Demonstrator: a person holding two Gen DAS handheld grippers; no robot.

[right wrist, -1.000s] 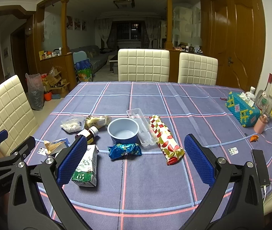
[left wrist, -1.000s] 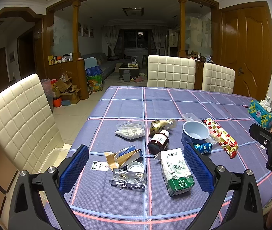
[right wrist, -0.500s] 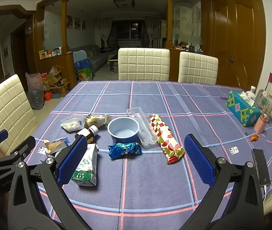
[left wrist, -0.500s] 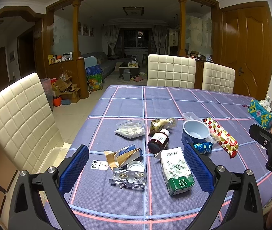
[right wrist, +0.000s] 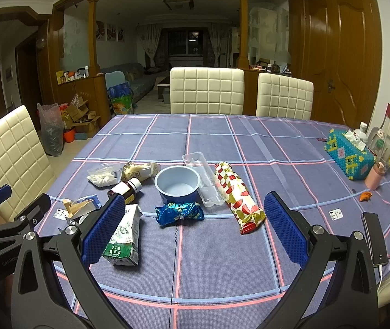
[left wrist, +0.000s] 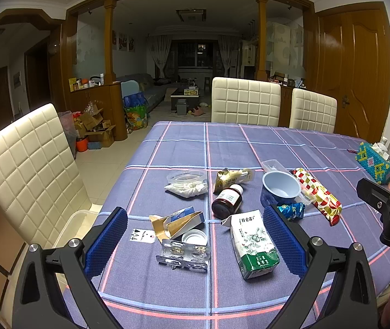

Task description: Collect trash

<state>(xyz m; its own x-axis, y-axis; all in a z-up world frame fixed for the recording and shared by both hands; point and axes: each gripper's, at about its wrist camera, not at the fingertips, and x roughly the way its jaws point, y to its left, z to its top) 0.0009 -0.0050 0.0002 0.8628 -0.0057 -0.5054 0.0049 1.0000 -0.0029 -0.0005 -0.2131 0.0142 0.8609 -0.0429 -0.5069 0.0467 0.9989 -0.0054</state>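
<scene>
Trash is lying scattered on the near half of the bench, under a checked blue cloth. Both claws are hovering above the near edge, each with its fingers spread wide and holding nothing.

Between the fingers of the left claw, the blister pack is lying flat, its long axis running left to right. Just beyond it a white lid is touching a torn carton, whose open end is pointing left. The milk carton is lying on its side just inside the right finger, its long axis running toward the camera with the green base nearest. Farther off, the brown bottle is lying tipped, cap pointing away and slightly right.

Ahead of the right claw, the crumpled blue wrapper is lying crosswise, roughly midway between the fingers and beyond their tips. The blue bowl is standing upright just behind it. A clear plastic tray is touching the bowl's right side, its long axis running away from the camera. Beside that, the red-patterned snack bag is lying lengthwise, near end angled right. The milk carton is resting against the inner side of this claw's left finger in view, though whether they are touching I cannot tell. A phone is lying well apart at the right edge.
</scene>
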